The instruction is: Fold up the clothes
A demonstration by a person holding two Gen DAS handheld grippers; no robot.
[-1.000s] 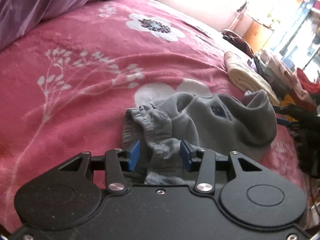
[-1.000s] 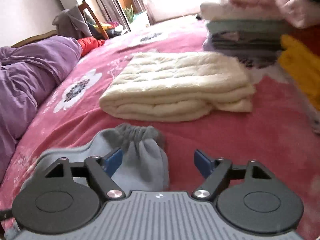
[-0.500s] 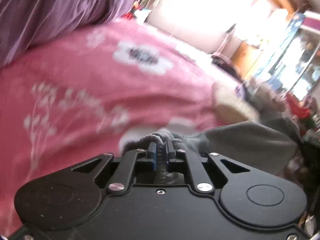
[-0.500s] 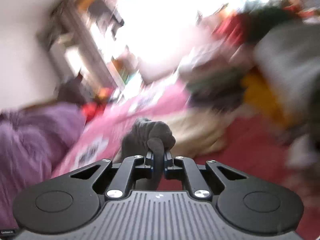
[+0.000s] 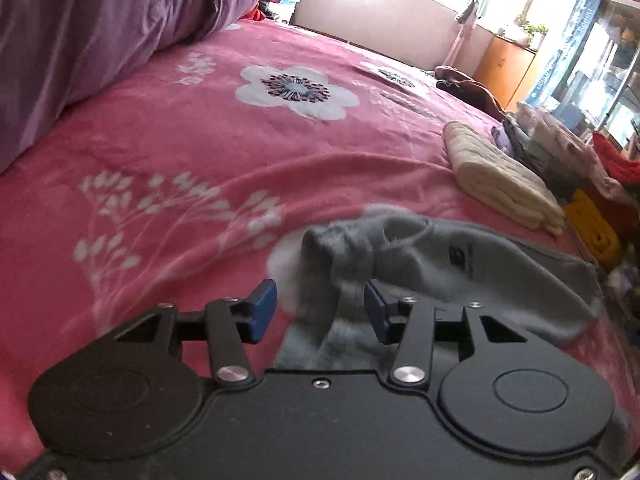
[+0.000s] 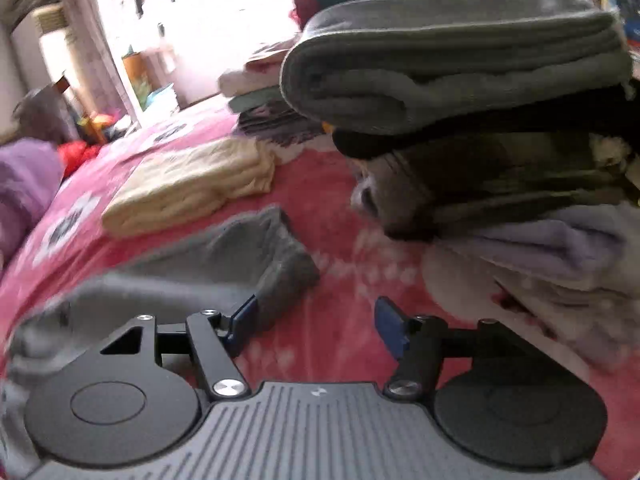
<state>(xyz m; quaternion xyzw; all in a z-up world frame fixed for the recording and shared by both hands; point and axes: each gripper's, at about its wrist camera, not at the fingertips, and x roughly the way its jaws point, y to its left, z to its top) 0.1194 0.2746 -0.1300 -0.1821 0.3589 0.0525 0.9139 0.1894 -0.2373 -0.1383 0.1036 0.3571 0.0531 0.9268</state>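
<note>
The grey garment [image 5: 452,264] lies crumpled on the pink floral bedspread [image 5: 200,140], and everything else is easiest placed from it. The left gripper [image 5: 320,308] hovers over its near end with the blue pads [image 5: 262,310] spread wide apart; a bunched ridge of the grey cloth rises between them, but neither pad presses on it, so this claw has hold of nothing. From the right wrist view the same garment [image 6: 224,252] stretches away to the left, with its near corner just beside the left-hand blue pad [image 6: 242,322] of the right gripper [image 6: 316,324]. Whether that pad touches the cloth cannot be told; the jaws stand wide open with only bedspread [image 6: 340,280] between them, and nothing is clamped. Beyond the garment, on its far side, sits a folded cream blanket [image 5: 500,180], seen also from the right wrist [image 6: 192,184]. To the right of the garment stands a stack of folded clothes [image 6: 480,120], topped by a folded grey piece [image 6: 452,60] above darker and pale lilac layers. Far to the left of the garment, a purple duvet [image 5: 100,32] is heaped along the edge of the bed.
</note>
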